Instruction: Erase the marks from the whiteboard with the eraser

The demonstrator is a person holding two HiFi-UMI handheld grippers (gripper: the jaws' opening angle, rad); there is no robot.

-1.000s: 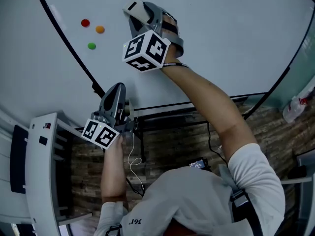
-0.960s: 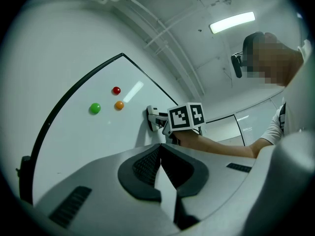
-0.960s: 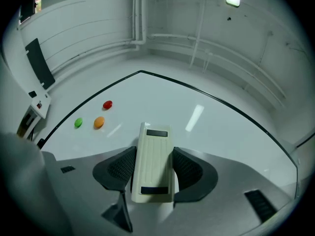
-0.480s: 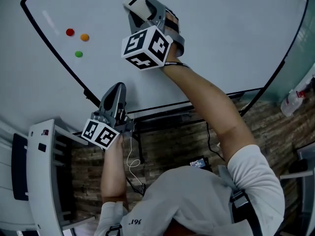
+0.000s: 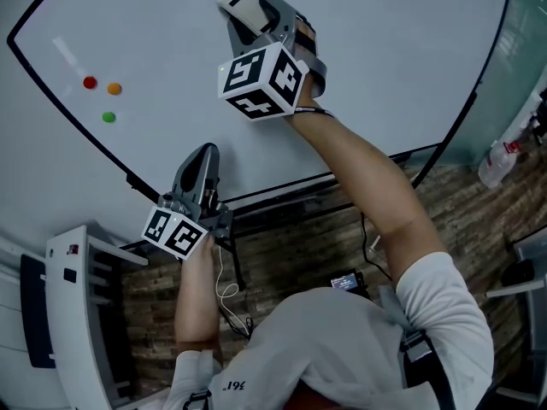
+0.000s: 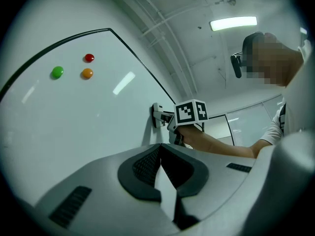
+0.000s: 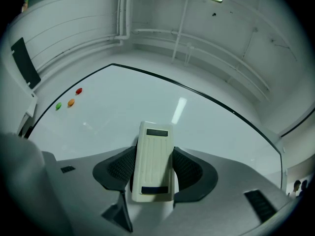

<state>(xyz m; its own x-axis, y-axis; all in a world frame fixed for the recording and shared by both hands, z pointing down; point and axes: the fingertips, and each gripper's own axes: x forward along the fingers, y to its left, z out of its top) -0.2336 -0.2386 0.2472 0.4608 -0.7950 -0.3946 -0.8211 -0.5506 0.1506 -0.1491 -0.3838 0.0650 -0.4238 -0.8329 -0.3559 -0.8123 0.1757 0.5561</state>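
The whiteboard fills the upper head view, its visible surface plain white. My right gripper is shut on a cream eraser whose face lies against the board. In the right gripper view the eraser sits lengthwise between the dark pads, pinched on both sides. My left gripper is shut with nothing in it, pointing up at the board's lower edge. From the left gripper view, its closed jaws look toward the eraser on the board.
Red, orange and green magnets cluster at the board's left. A black ledge runs under the board. A white rack stands at lower left, a spray bottle at right.
Both grippers have travelled rightward along the board, away from the magnets, which slid left in the head view. The eraser stayed clamped and against the board; the left jaws stayed closed.
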